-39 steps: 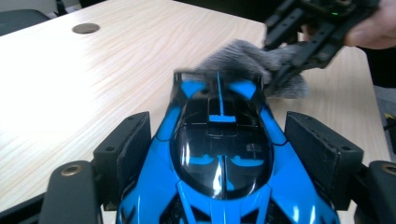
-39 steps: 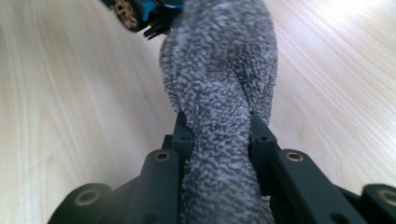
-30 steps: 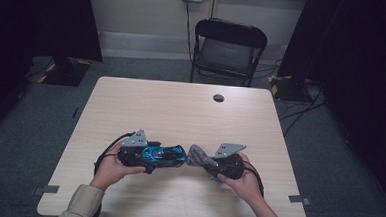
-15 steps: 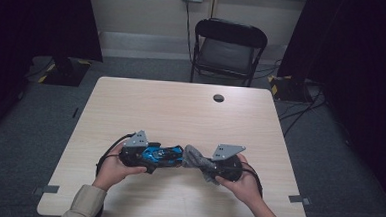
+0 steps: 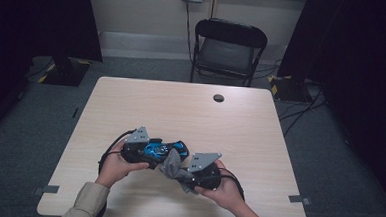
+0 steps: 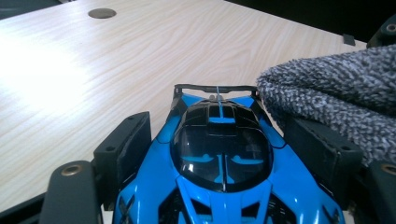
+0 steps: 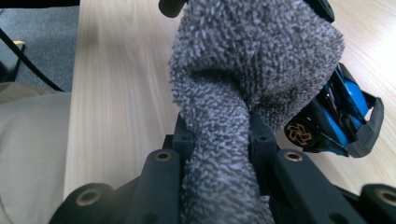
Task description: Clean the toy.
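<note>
While the left gripper (image 5: 151, 154) clamps the blue toy car (image 6: 219, 163) by its flanks, jaws part-way open and pressed to both sides, the right gripper (image 5: 177, 174) pinches a bunched grey cloth (image 7: 233, 116) between jaws almost fully closed. The cloth's free end lies against the car's rear wing, just beyond the left jaws. Step in hand, apparently: wiping the car. The next stroke calls for drawing cloth across the bodywork without dislodging the car.
</note>
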